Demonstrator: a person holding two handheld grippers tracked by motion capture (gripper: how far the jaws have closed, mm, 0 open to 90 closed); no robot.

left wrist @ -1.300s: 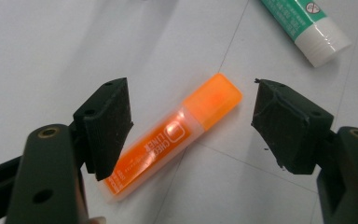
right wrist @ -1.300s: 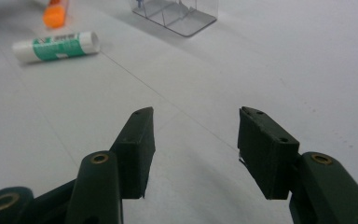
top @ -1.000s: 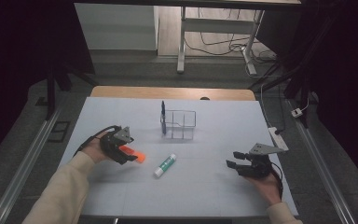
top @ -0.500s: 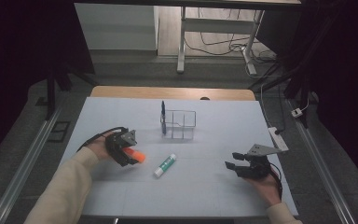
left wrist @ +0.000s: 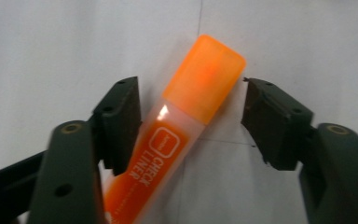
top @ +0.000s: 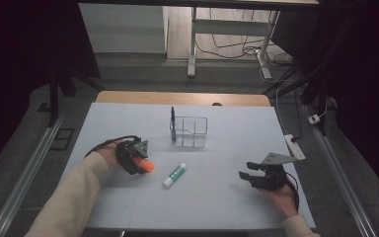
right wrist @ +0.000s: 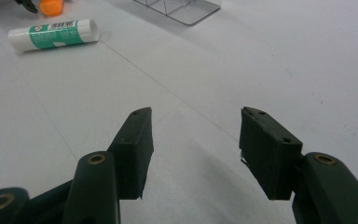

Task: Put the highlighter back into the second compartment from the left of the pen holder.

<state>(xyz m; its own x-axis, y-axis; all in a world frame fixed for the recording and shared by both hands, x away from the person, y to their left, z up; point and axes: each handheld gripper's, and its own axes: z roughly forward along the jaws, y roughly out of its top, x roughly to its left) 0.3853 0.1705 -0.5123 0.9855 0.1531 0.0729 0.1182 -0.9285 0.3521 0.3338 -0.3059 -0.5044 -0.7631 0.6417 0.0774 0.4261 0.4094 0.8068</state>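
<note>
Pale blue-white table (top: pixel 217 207) in a dark room; wooden strip along its far edge, cables on the floor beyond. One clear plastic organizer (top: pixel 190 131) sits mid-table, a dark pen (top: pixel 172 121) upright at its left end. One green-and-white glue stick (top: pixel 174 175) lies in front of it. Left gripper (left wrist: pixel 191 121): jaws spread, one orange highlighter (left wrist: pixel 177 140) slanted between them, touching the left jaw only. Right gripper (right wrist: pixel 196 140): jaws spread, nothing between, low over bare table well right of the glue stick.

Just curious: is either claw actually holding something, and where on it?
Nothing is gripped. The left claw stands open around the orange highlighter, near its cap; the right claw is open, empty.
</note>
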